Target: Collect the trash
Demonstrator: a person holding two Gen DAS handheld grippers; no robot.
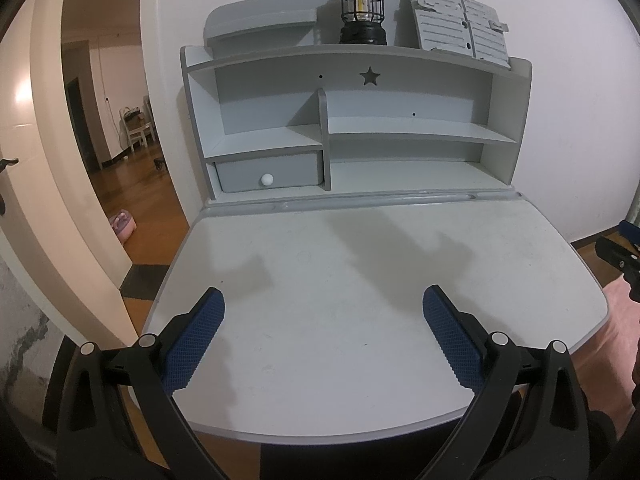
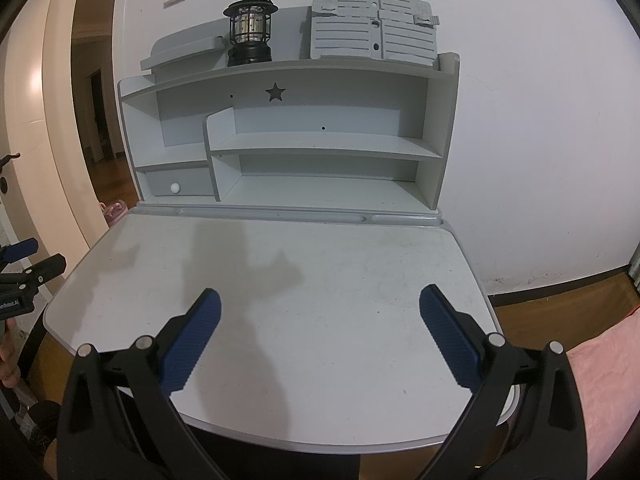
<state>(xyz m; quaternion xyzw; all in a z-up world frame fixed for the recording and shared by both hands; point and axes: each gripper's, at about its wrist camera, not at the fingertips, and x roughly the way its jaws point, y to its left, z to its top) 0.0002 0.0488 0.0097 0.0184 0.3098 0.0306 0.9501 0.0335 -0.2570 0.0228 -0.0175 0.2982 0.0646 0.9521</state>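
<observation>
No trash shows anywhere in either wrist view, so where the task's thing lies cannot be told from here. Both tools hover over the pale grey desk top (image 1: 360,280), and only their shadows fall across it.

The left gripper (image 1: 323,304) hangs above the near half of the desk, its blue ribbed pads (image 1: 192,344) spread wide with nothing between them. The right gripper (image 2: 320,303) matches it, fingers parted wide and nothing held, above the same surface. From the right wrist view, the left tool's black and blue tip pokes in at the left edge, beside the desk's left rim.

At the back of the desk runs a long grey pen groove (image 2: 276,216), and behind it rises a white and grey shelf hutch (image 1: 500,120) with a star-shaped cutout (image 1: 369,76) in its back panel. Low on the hutch's left side sits a small grey drawer with a round white knob (image 1: 267,179), closed. On the hutch's top board stands a black cage-style lantern (image 1: 362,12), upright, and just to its right leans a grey slatted book stand (image 1: 460,24) against the white wall.

Left of the desk an open doorway shows a brown wooden floor (image 1: 132,184), and a small pink object (image 1: 122,226) lies on it near the desk's corner.
</observation>
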